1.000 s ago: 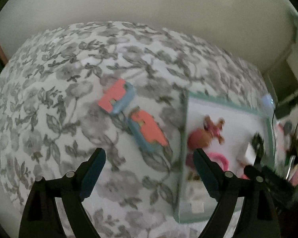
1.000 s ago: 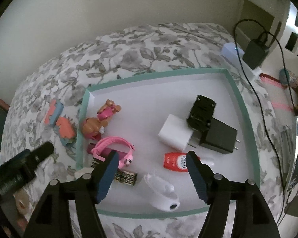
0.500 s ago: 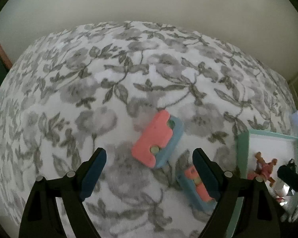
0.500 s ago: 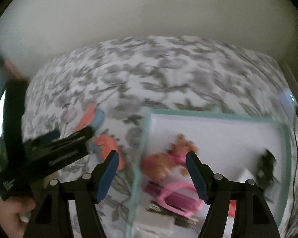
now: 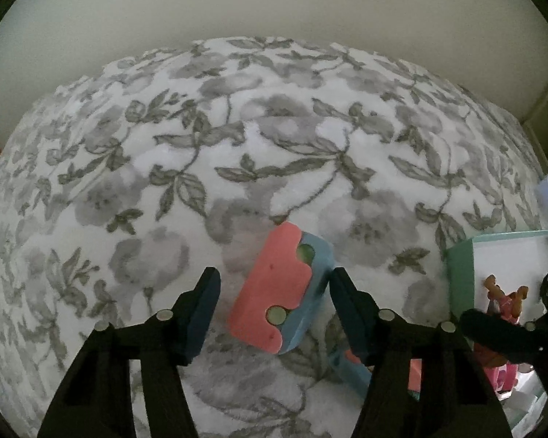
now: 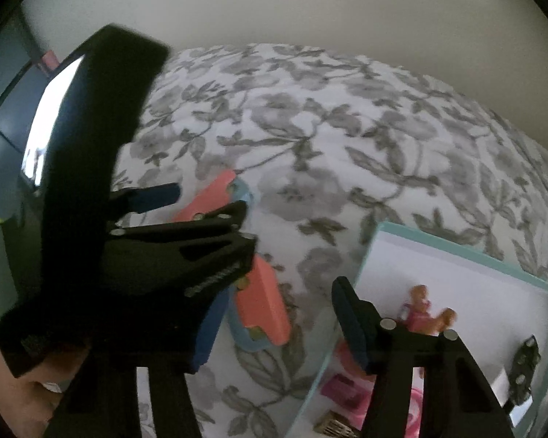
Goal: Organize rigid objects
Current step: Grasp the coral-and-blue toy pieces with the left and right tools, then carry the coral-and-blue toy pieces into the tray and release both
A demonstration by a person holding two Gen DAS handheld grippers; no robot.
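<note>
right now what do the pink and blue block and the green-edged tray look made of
Pink and blue block: probably matte foam or soft plastic, with flat colour, rounded edges and no glare. Green-edged tray: likely cardboard, with thin straight walls and a dull white inside.

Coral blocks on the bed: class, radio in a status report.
Left gripper closing around far coral block, pads not yet pressing. Right gripper closing over near coral block. Nothing in the way.

On the bed (image 5: 237, 153), one block (image 5: 279, 297) lies between the left tool's (image 5: 274, 310) closing fingers, not yet pressed. A second block (image 5: 350, 368) sits at five o'clock from it, near the tray (image 5: 458, 273) at three o'clock. In the tray stands a doll (image 6: 420, 308).
</note>
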